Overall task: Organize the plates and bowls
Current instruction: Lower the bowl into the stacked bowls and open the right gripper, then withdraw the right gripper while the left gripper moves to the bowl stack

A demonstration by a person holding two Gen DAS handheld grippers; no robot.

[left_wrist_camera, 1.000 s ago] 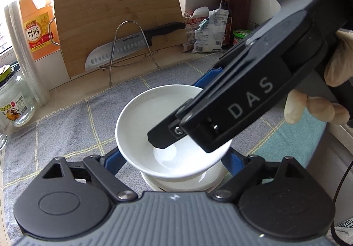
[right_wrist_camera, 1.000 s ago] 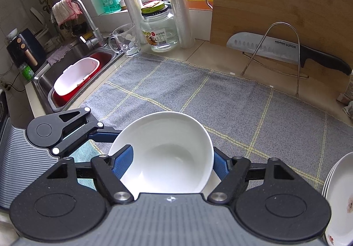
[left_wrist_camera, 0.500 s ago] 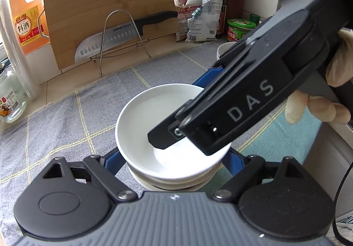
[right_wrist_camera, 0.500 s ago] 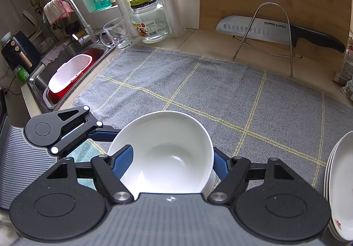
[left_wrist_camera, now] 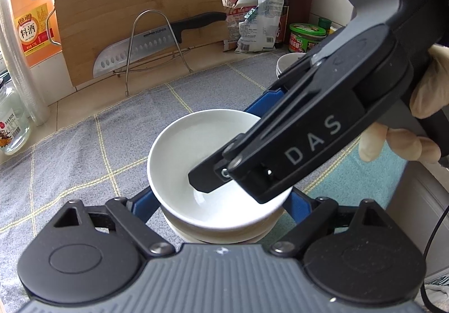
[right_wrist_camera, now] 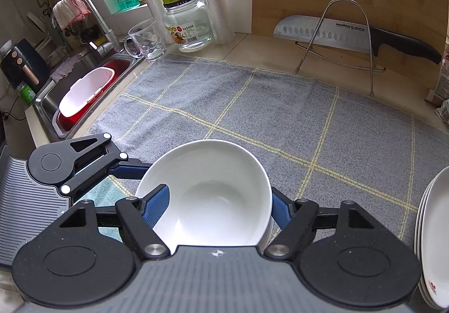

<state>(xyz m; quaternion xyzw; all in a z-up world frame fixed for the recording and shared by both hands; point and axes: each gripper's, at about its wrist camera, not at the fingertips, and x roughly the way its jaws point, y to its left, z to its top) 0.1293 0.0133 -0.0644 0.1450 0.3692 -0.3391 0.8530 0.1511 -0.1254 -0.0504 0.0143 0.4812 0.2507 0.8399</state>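
Observation:
My right gripper (right_wrist_camera: 219,192) is shut on a white bowl (right_wrist_camera: 216,170), blue fingers at its left and right sides. In the left wrist view that gripper (left_wrist_camera: 230,144) reaches in from the right and holds the bowl (left_wrist_camera: 190,144) tilted, low over a small stack of white bowls (left_wrist_camera: 216,234) on a teal cloth. My left gripper (left_wrist_camera: 220,198) is open, its blue fingers (left_wrist_camera: 143,203) flanking that lower stack; the upper bowl hides their tips. One left finger (right_wrist_camera: 126,168) shows behind the bowl in the right wrist view.
A grey checked mat (right_wrist_camera: 266,116) covers the counter. White plates (right_wrist_camera: 432,243) are stacked at the right and another bowl stack (left_wrist_camera: 289,63) stands further back. Behind are a knife on a wire rack (right_wrist_camera: 336,29), a cutting board, a jar, a glass mug (right_wrist_camera: 146,41) and a sink (right_wrist_camera: 87,91).
Both views have swung a little, so the things at the back and the lower stack have drifted left. The right gripper keeps hold of the bowl, with more of the plate stack in view.

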